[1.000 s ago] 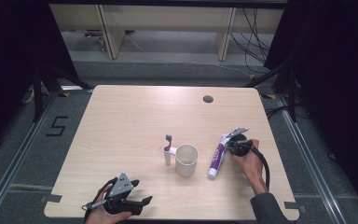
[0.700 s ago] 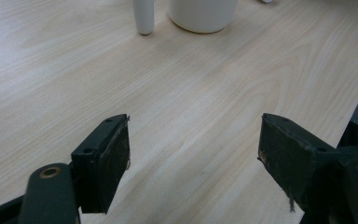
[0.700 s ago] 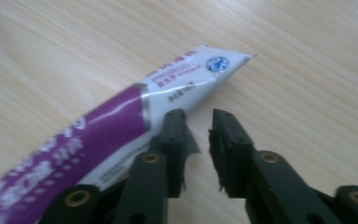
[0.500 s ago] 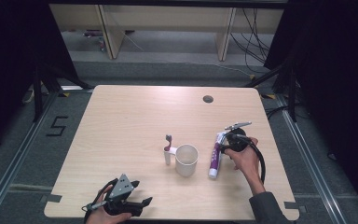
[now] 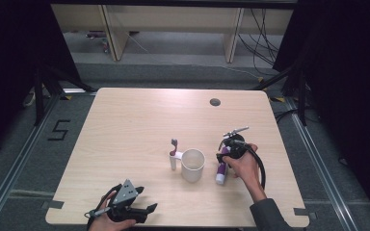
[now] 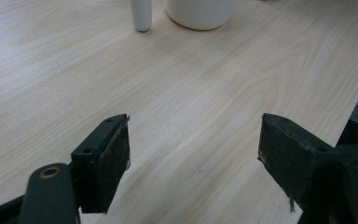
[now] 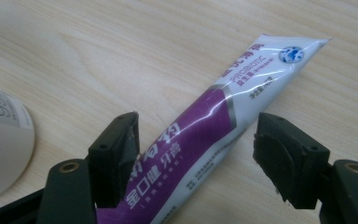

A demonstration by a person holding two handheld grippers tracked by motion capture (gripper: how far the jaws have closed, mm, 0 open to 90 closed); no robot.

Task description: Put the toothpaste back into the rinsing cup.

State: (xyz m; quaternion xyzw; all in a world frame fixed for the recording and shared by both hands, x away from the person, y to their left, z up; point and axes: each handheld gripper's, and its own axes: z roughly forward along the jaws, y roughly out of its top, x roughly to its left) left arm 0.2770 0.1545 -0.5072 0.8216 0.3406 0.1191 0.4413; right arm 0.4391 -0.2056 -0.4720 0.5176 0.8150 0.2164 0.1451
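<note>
Two jaws of right gripper (image 7: 193, 154) have just been opening, toothpaste tube (image 7: 205, 140) lying loose between them on table (image 5: 125, 125) beside cup (image 5: 192, 164). Withdraw straight, avoiding dragging it. Left gripper (image 6: 193, 161) spread, empty.

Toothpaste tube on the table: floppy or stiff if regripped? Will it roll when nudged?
The toothpaste tube looks like soft plastic, so it probably dents under the pads. Its flat crimped end should stop it rolling. The glossy skin may slip. The right gripper straddles it, jaws just opened.
</note>
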